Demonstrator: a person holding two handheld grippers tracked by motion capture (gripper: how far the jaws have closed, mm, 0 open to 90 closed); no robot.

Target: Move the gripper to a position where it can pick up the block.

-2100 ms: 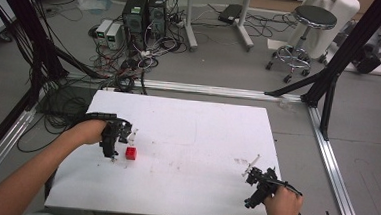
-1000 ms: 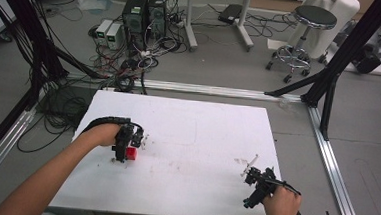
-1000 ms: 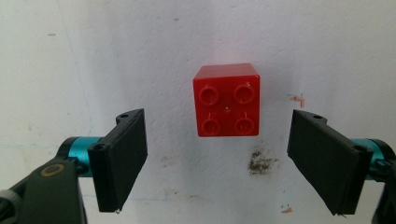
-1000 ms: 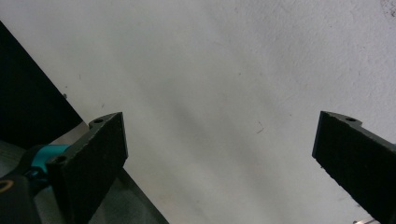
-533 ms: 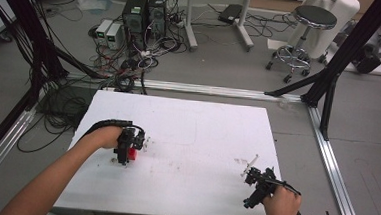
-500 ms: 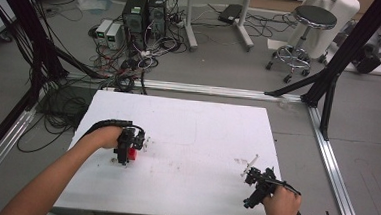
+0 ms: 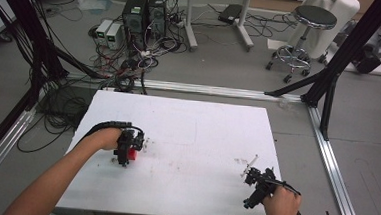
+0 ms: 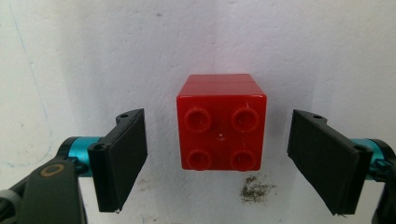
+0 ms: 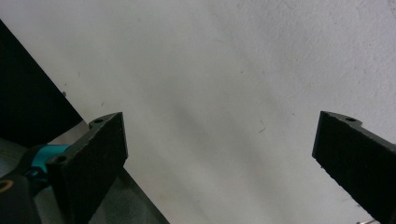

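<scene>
The left gripper (image 8: 217,158) hangs over a red four-stud building brick (image 8: 220,123), its jaws apart and standing one on each side of the brick without touching it. The brick sits studs-up on the white table (image 7: 202,133), towards the table's left side, with a small smudge of dark grit (image 8: 256,191) just beside it. It looks like hard, smooth plastic: light, stiff, unlikely to deform, but possibly slick, so I judge that the flat side walls, squarely between the pads, are the best hold. The right gripper (image 7: 254,184) rests near the table's right front corner, jaws wide apart over bare surface.
</scene>
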